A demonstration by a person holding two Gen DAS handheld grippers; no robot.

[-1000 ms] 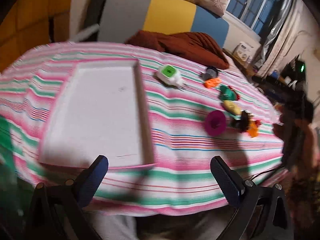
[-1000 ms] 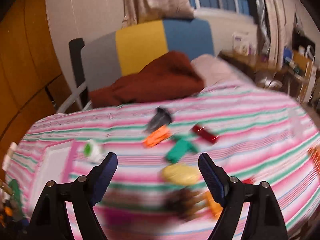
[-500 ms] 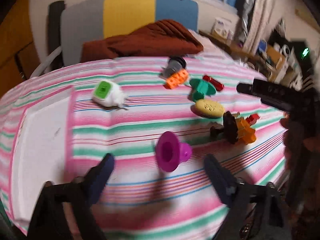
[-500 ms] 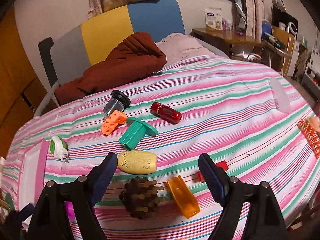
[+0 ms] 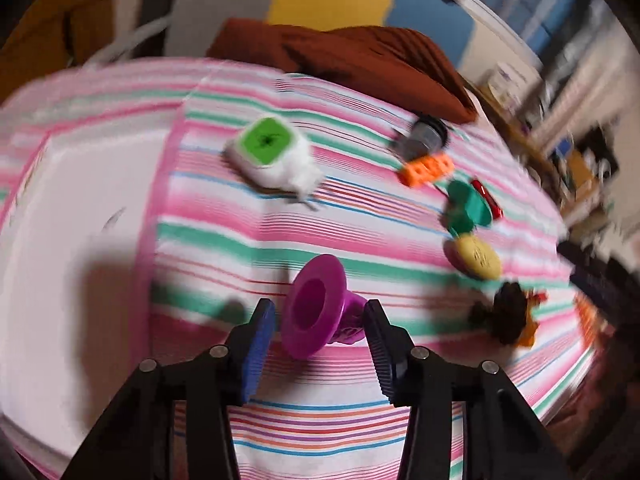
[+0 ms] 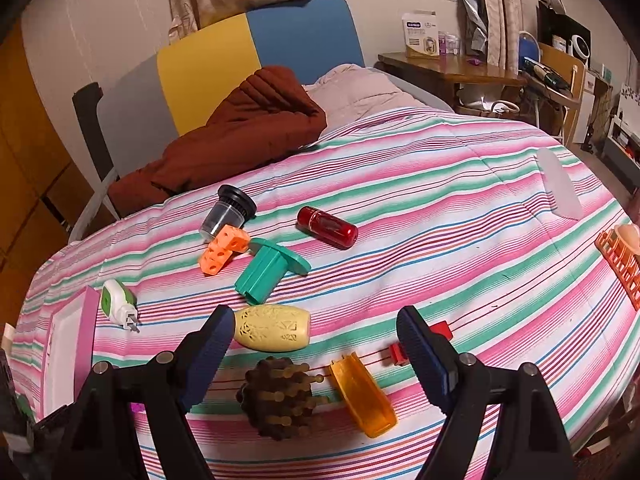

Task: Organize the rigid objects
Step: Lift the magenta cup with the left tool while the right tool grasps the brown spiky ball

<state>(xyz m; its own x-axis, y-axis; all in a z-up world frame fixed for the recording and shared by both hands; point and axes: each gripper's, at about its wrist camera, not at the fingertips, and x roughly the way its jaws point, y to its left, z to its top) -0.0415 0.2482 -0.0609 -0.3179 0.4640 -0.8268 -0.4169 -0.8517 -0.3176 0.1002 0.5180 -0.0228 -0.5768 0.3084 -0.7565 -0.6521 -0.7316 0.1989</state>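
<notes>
Striped cloth (image 6: 440, 208) strewn with toys. White tray (image 5: 72, 240) far left, likely the drop spot. Left gripper (image 5: 316, 344) closing round magenta funnel (image 5: 316, 308), pads not yet pressing. Right gripper (image 6: 316, 354) agape above brown spiky ball (image 6: 280, 396), holding nothing.

Brown quilt (image 6: 240, 136) – colour-block headboard (image 6: 256, 60), wood desk (image 6: 452, 68) w/ box (image 6: 420, 36).

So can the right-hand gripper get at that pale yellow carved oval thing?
Probably yes: the right gripper is open just before the yellow oval piece, nothing lying over it, though the brown spiky ball sits close.
</notes>
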